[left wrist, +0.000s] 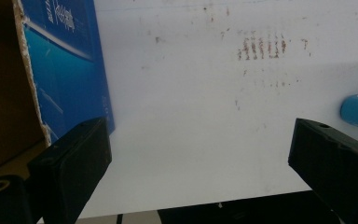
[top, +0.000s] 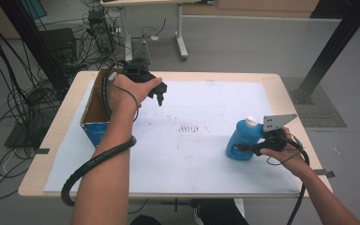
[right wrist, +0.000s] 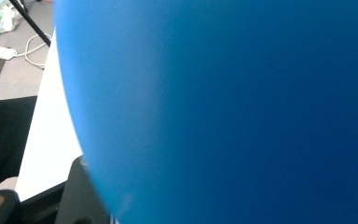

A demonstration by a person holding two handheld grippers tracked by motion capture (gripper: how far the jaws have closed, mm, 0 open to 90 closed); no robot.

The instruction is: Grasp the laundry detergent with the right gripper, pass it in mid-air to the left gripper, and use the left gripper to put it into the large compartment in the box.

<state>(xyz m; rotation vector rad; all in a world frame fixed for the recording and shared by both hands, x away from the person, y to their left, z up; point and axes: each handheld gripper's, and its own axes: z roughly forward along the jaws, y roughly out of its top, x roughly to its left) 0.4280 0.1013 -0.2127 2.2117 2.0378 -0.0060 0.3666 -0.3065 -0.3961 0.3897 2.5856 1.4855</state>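
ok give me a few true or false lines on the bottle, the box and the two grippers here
1. The blue plastic bottle with a white cap stands at the right gripper. True.
2. The left gripper has its jaws closed on the bottle. False: they stand wide apart over the white sheet, holding nothing.
3. The open blue cardboard box sits at the table's left side. True.
4. The bottle lies inside the box. False: it is out on the sheet, far right.

High view: above near bench (top: 290, 89) edge, facing forward-down. Left claw view: close over white sheet (left wrist: 191, 116), sharing brown marks (left wrist: 261, 46). Right claw view: pressed against blue bottle (right wrist: 223, 112).
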